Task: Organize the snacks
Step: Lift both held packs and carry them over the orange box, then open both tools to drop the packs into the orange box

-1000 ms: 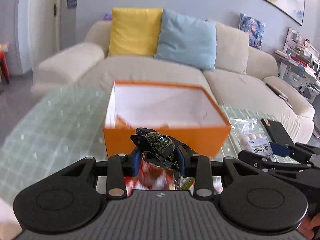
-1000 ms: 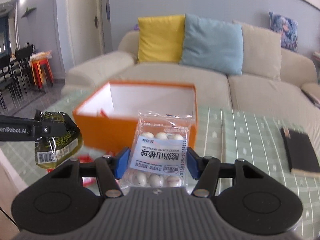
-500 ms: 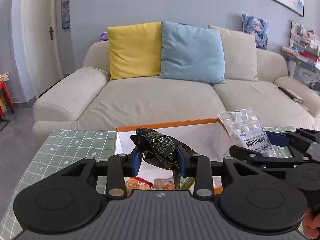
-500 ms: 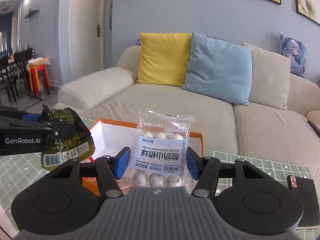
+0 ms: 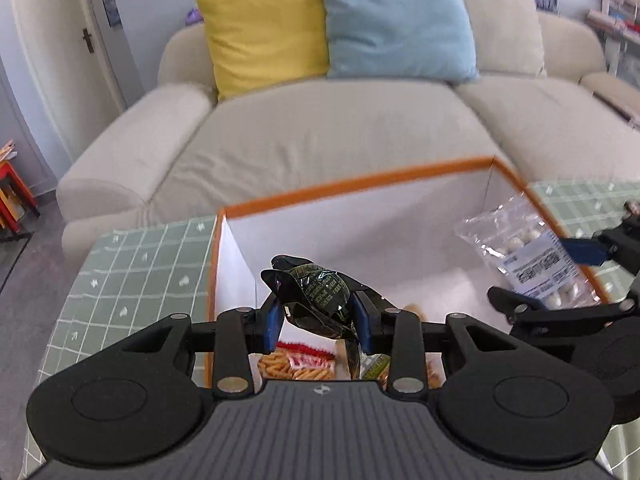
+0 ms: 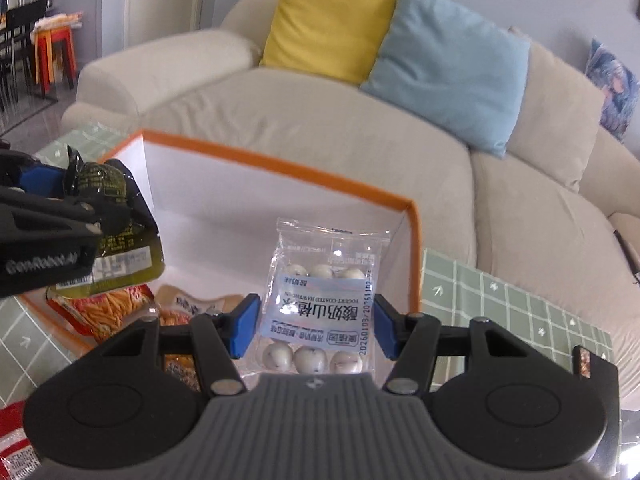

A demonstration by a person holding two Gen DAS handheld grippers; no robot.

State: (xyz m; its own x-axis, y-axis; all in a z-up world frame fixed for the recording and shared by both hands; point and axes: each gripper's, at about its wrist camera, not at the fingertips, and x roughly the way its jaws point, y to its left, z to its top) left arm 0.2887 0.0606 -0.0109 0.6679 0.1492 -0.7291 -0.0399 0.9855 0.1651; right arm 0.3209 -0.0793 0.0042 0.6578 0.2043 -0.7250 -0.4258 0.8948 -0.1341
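Left wrist view: left gripper (image 5: pixel 318 318) pinches a crumpled dark-green foil snack packet (image 5: pixel 316 296) above the orange-rimmed white cardboard box (image 5: pixel 360 184). At three o'clock, right gripper (image 6: pixel 316 326) clamps a clear plastic bag of white yogurt balls (image 6: pixel 320 300) over the same box.

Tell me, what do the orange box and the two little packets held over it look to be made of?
The orange box looks like cardboard: thin stiff walls, matte white inside. The dark packet in the left claw seems glossy foil or plastic film, crinkled with bright glints. The clear packet in the right claw is transparent plastic film; white balls show through it, and its label looks printed.
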